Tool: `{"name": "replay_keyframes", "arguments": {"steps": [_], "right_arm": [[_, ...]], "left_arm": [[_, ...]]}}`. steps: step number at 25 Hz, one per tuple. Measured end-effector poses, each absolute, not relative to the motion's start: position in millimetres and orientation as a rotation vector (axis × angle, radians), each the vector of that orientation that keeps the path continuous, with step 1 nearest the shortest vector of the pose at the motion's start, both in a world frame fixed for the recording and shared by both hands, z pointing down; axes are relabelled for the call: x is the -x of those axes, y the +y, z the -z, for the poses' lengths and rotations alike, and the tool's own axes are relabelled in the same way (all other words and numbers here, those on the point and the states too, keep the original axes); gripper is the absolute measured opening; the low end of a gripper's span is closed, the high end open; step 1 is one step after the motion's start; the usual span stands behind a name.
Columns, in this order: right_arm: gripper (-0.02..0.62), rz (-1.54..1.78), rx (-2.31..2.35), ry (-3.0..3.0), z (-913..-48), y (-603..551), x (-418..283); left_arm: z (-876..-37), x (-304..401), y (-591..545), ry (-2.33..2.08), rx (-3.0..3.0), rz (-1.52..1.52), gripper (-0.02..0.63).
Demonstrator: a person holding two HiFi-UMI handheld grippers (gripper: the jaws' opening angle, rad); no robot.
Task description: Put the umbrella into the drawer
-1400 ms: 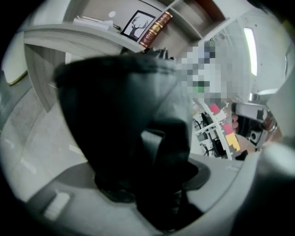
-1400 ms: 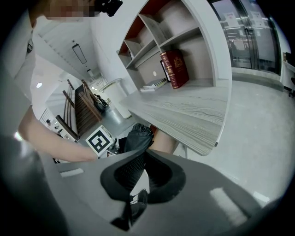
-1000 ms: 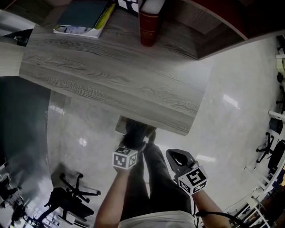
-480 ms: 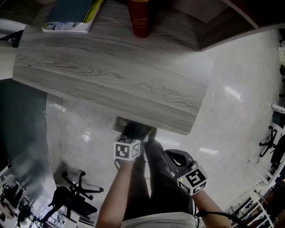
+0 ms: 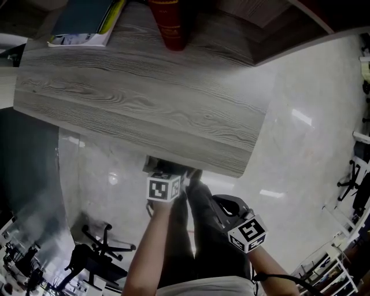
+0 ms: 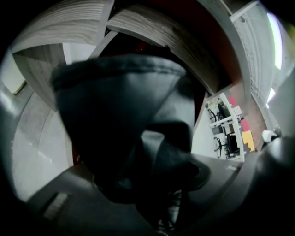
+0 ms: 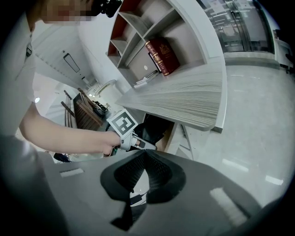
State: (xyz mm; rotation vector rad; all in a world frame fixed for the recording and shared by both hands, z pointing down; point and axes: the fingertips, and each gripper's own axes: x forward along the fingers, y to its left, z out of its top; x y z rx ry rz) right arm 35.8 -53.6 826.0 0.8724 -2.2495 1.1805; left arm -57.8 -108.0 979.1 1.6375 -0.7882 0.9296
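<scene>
Gleaming floor (image 5: 300,144): pale and glossy, it spreads beneath both of your grippers.
Desk (image 5: 144,110): its grey wood-grain top lies above and ahead of your left gripper (image 7: 146,145), and its near edge overhangs that gripper's jaws.
Shelf unit (image 7: 138,27): white with red-backed cubbies, it stands at the back of the desk, far ahead of your right gripper (image 7: 144,154).
Drawer (image 5: 151,165): it is pulled out under the desk's near edge, directly ahead of your left gripper's jaws.
Umbrella (image 6: 120,120): dark, folded and wrapped in fabric, it fills the space between your left gripper's jaws. Its far end reaches up to the drawer under the desk edge. You cannot tell from these views whether that end is already inside.
Left gripper: your jaws are clamped on the umbrella and tilted steeply down towards the drawer. The marker cube faces up, just short of the desk edge.
Right gripper: your jaws are closed tip to tip with nothing between them. It hangs beside and behind your left gripper, apart from the umbrella.
Teal book (image 5: 87,17): it lies flat on the desk, far ahead and to the left of your left gripper.
Red book (image 7: 162,56): it leans in a shelf cubby, far ahead of your right gripper.
</scene>
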Motion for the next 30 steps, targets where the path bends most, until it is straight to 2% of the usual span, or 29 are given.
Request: {"name": "replay_keyframes", "arguments": {"steps": [9,18,30], "right_arm": [[0.006,-1.203,-0.861,-2.235,-836.2,-59.8,-34.2],[0.006,-1.217,-0.846,-2.233,-835.7,-65.4,-31.8],[0.006,-1.162,-0.846,-2.289,-766.6,-88.7,-38.9]], "left_arm": [[-988.5,62.0,-109.1,-0.802,-1.632,-0.984,0.247],[-974.6,69.2,-111.5,-0.894,-1.676,-0.941,0.328],[-882.2,84.2,-94.3,-0.962,-1.749,-0.883,0.311]]}}
